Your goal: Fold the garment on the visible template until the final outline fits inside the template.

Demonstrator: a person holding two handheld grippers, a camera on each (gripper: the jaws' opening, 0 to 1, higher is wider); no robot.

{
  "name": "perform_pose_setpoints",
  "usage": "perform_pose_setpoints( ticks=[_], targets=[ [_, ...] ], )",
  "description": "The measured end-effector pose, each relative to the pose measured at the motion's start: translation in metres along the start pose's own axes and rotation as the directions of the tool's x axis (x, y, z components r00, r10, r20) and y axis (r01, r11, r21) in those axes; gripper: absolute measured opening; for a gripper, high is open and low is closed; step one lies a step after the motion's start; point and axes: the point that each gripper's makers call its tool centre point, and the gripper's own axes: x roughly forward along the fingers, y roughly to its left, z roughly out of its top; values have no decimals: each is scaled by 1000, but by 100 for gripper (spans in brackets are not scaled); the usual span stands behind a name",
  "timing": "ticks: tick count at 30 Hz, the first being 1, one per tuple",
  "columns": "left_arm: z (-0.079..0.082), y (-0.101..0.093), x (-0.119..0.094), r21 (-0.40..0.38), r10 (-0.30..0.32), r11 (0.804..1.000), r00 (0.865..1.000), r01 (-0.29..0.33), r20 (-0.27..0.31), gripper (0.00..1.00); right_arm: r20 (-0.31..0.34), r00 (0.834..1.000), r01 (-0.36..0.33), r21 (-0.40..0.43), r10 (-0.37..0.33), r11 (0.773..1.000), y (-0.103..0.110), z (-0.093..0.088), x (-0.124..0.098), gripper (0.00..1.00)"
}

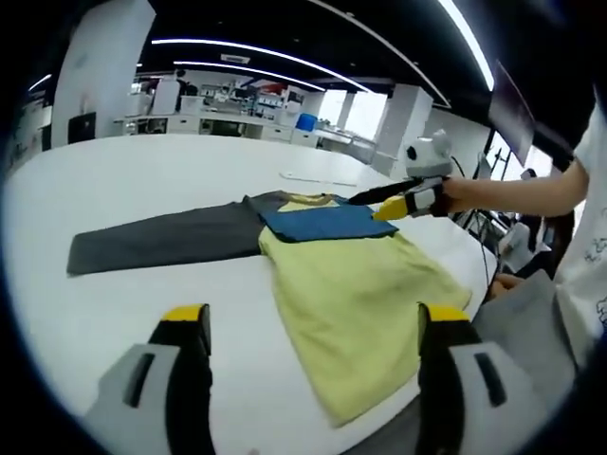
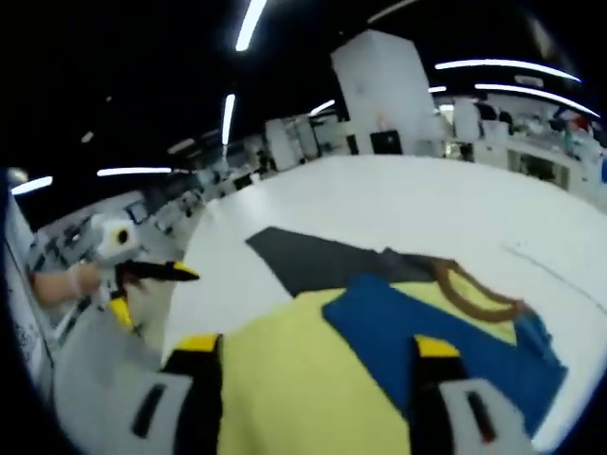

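Observation:
A yellow shirt [image 1: 356, 294] lies flat on the white table [image 1: 142, 171]. It has a brown collar [image 1: 308, 200], a blue part [image 1: 327, 224] across the chest and a dark grey sleeve [image 1: 161, 239] stretched out to the left. My left gripper [image 1: 313, 318] is open, its jaws standing wide over the shirt's near hem. A hand holds my right gripper [image 1: 379, 201] at the blue part's far right corner. In the right gripper view, the right gripper [image 2: 318, 346] is open above the yellow and blue cloth [image 2: 285, 379]. The left gripper [image 2: 152, 294] hangs off to the left.
The table's edge runs close to the shirt on the right, where a person [image 1: 579, 237] stands beside grey cloth [image 1: 522, 322]. A white sheet [image 1: 318, 177] lies further back on the table. Desks and shelves [image 1: 218, 114] line the far side of the room.

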Motion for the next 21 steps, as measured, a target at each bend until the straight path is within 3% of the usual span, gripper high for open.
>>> perform_pose_setpoints(
  ticks=[3, 4, 16, 21],
  targets=[
    [3, 3, 3, 6, -6, 1000, 1000, 6, -3, 87, 13, 999, 36, 26, -37, 999, -9, -2, -11, 97],
    [3, 5, 5, 10, -9, 1000, 1000, 9, -5, 88, 30, 996, 79, 42, -81, 996, -17, -2, -17, 100],
    [19, 49, 12, 35, 6, 999, 1000, -6, -18, 87, 34, 981, 188, 54, -190, 981, -46, -21, -89, 100],
    [26, 65, 14, 42, 33, 999, 999, -32, -27, 87, 25, 974, 225, 52, -226, 973, -55, -30, -110, 100]
  ],
)
